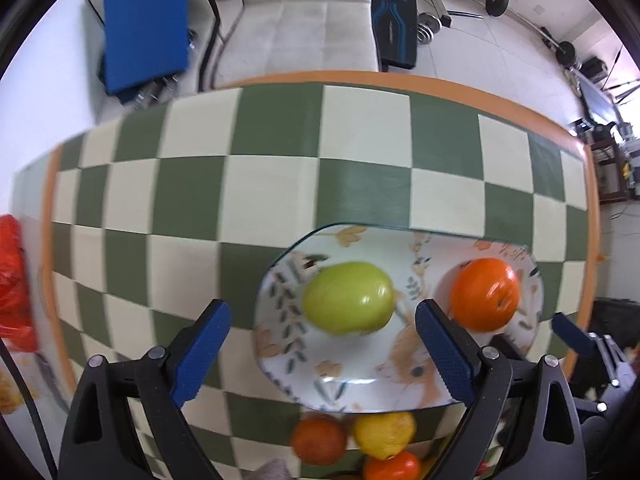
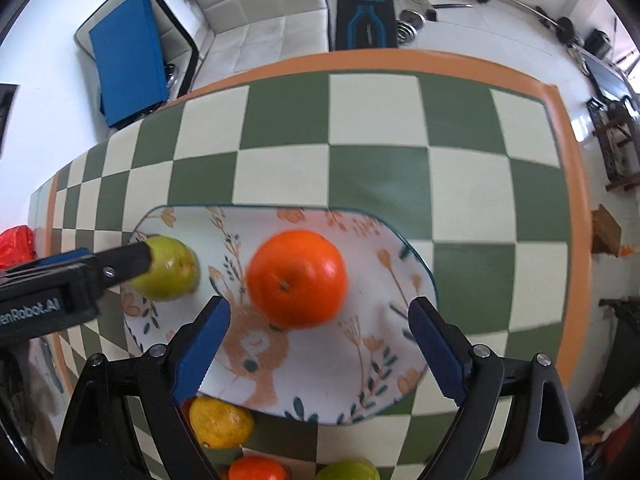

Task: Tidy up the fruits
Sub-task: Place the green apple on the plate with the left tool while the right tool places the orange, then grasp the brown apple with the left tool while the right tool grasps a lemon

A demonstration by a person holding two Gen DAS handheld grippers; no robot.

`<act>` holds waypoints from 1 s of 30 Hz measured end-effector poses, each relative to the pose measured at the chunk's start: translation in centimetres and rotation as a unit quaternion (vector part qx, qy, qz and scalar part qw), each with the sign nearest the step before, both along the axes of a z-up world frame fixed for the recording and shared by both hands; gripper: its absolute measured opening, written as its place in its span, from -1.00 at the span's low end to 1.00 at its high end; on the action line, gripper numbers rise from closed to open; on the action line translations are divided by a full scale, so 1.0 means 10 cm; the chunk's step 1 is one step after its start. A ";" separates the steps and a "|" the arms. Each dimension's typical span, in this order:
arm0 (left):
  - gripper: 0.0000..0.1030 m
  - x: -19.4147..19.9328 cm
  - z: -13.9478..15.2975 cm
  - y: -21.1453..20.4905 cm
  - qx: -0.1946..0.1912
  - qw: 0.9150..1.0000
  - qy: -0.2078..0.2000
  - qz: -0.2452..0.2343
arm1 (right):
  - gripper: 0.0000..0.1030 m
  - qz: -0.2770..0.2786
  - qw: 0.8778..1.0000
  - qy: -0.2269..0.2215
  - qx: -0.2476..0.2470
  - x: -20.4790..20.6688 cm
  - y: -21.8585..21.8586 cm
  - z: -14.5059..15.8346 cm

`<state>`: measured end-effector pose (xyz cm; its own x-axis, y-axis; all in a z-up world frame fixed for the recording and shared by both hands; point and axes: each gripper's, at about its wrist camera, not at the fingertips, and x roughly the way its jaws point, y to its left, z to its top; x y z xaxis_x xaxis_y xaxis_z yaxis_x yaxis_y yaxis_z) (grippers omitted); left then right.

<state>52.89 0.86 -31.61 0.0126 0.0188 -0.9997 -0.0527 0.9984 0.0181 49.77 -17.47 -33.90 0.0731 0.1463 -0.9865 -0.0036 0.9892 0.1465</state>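
Note:
A green apple (image 1: pixel 347 297) and an orange (image 1: pixel 485 293) lie on a patterned plate (image 1: pixel 360 384) on the checked table. My left gripper (image 1: pixel 322 354) hangs open above the apple, its blue pads clear of the fruit. In the right wrist view the orange (image 2: pixel 297 278) lies mid-plate (image 2: pixel 384 344) and my right gripper (image 2: pixel 320 350) stands open over it, touching nothing. The green apple (image 2: pixel 170 268) shows at the left, partly behind the left gripper's finger. Loose fruit lies near the plate's close edge: an orange (image 1: pixel 319 440), a lemon (image 1: pixel 384 434), another orange (image 1: pixel 392 466).
A red bag (image 1: pixel 14 280) lies at the table's left end. The green and cream checked cloth (image 2: pixel 360 128) has an orange border. A white sofa (image 2: pixel 256 12), a blue panel (image 2: pixel 126 62) and gym weights stand on the floor beyond the far edge.

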 end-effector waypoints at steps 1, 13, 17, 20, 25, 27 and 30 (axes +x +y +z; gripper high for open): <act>0.83 -0.07 0.04 0.01 0.013 1.000 -0.005 0.000 | 0.80 -0.003 1.000 -0.001 -0.001 -0.05 -0.01 0.02; 0.83 -0.76 0.68 0.06 0.028 0.995 -0.097 0.005 | 0.80 -0.020 0.998 -0.053 -0.038 -0.67 -0.08 0.61; 0.83 -0.97 0.91 0.08 0.026 0.992 -0.125 0.003 | 0.80 -0.024 0.996 -0.076 -0.038 -0.84 -0.08 0.84; 0.83 -1.13 1.08 0.09 0.023 0.990 -0.141 -0.001 | 0.80 -0.028 0.994 -0.097 -0.036 -0.99 -0.06 1.05; 0.83 -1.39 1.35 0.07 0.021 0.985 -0.170 -0.013 | 0.80 -0.031 0.991 -0.129 -0.034 -1.23 -0.02 1.40; 0.83 -1.47 1.43 0.06 0.020 0.983 -0.183 -0.016 | 0.80 -0.033 0.989 -0.140 -0.028 -1.33 -0.01 1.54; 0.83 -1.60 1.55 0.06 0.019 0.980 -0.199 -0.017 | 0.80 -0.034 0.988 -0.151 -0.022 -1.48 0.02 1.71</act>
<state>36.84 1.48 -16.08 0.4028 0.0494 -0.9140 -0.0290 0.9987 0.0412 34.96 -17.23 -16.82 0.3728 0.0879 -0.9237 0.0263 0.9941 0.1052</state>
